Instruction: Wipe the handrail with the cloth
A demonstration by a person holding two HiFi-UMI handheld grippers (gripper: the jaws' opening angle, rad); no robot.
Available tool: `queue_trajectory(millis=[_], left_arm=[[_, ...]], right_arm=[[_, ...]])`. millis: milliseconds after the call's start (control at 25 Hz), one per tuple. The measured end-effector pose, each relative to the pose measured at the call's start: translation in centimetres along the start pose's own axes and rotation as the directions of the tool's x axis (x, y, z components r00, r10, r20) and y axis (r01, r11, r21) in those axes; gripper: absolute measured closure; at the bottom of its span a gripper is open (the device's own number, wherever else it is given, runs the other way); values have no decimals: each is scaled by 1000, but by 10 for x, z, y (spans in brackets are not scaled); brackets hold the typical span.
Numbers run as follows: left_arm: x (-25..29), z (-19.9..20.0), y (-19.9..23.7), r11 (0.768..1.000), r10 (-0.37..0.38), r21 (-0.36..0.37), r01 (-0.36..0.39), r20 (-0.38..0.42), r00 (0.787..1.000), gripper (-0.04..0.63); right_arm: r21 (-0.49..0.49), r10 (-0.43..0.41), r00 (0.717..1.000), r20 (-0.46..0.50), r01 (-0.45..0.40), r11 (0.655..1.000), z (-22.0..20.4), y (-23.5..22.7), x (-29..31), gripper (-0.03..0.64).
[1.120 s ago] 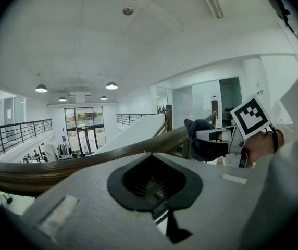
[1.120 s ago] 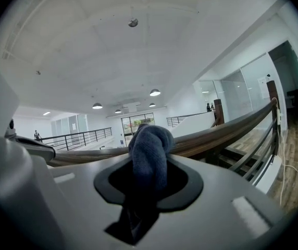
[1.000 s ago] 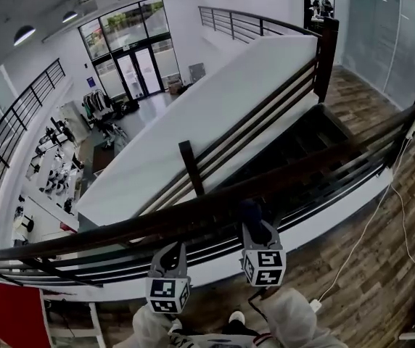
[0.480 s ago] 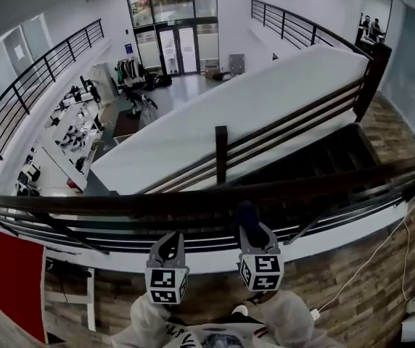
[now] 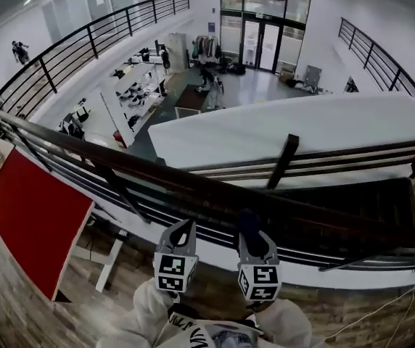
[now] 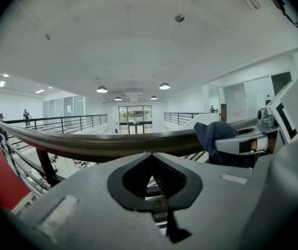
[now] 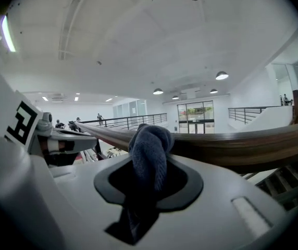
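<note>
1. The right gripper (image 7: 148, 186) is clamping the cloth (image 7: 150, 145). Its jaws are closing on a bunched fold, and a rounded wad is sticking out past the tips. That way fabric, not the jaws, is meeting the wood.
2. The wad is sitting against the near side of the rail (image 7: 253, 142), on the top bar. It looks to be touching. The cloth is therefore lying between the jaw tips and the bar, where a wiping stroke needs it.
3. The left gripper (image 6: 151, 178) is carrying nothing. Its jaws are meeting at the tips, and only the cut-out in the pads is showing a gap. It is pointing at the rail just beside the right one, and I cannot tell whether it is touching the bar. I judge it is idling there, out of the cloth's path.
4. The rail is running as one long dark bar across the front of the person, with thinner bars (image 5: 193, 227) below it. Long stretches are lying to both sides of the cloth, so I judge much wiping is remaining.
</note>
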State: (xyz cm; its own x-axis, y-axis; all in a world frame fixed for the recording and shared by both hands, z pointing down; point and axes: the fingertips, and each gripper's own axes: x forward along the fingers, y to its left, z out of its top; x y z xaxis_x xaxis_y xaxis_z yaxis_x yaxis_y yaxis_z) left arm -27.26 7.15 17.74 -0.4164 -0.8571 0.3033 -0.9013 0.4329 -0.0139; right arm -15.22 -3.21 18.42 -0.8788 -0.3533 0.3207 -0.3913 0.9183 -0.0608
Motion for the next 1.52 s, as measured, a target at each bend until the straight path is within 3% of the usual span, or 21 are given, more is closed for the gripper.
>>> queue_trajectory(millis=[360, 560, 920, 1120, 1520], left_arm=[[-66, -52, 170, 970, 216, -104, -218, -26, 976, 594], [-92, -79, 280, 959, 237, -146, -243, -54, 970, 594], [-70, -112, 308, 962, 222, -143, -231, -75, 972, 594], [-46, -134, 374, 965, 210, -144, -218, -71, 975, 594], [22, -165, 418, 973, 183, -130, -190, -62, 981, 594]], right_arm=[[-59, 215, 972, -93, -221, 974, -20, 166, 89, 520], [-71, 238, 961, -137, -250, 966, -22, 269, 163, 520], [-42, 221, 958, -185, -232, 972, -46, 280, 211, 520], [-39, 212, 959, -189, -223, 974, -51, 322, 278, 520], [-71, 250, 955, -157, -264, 962, -70, 368, 365, 520]])
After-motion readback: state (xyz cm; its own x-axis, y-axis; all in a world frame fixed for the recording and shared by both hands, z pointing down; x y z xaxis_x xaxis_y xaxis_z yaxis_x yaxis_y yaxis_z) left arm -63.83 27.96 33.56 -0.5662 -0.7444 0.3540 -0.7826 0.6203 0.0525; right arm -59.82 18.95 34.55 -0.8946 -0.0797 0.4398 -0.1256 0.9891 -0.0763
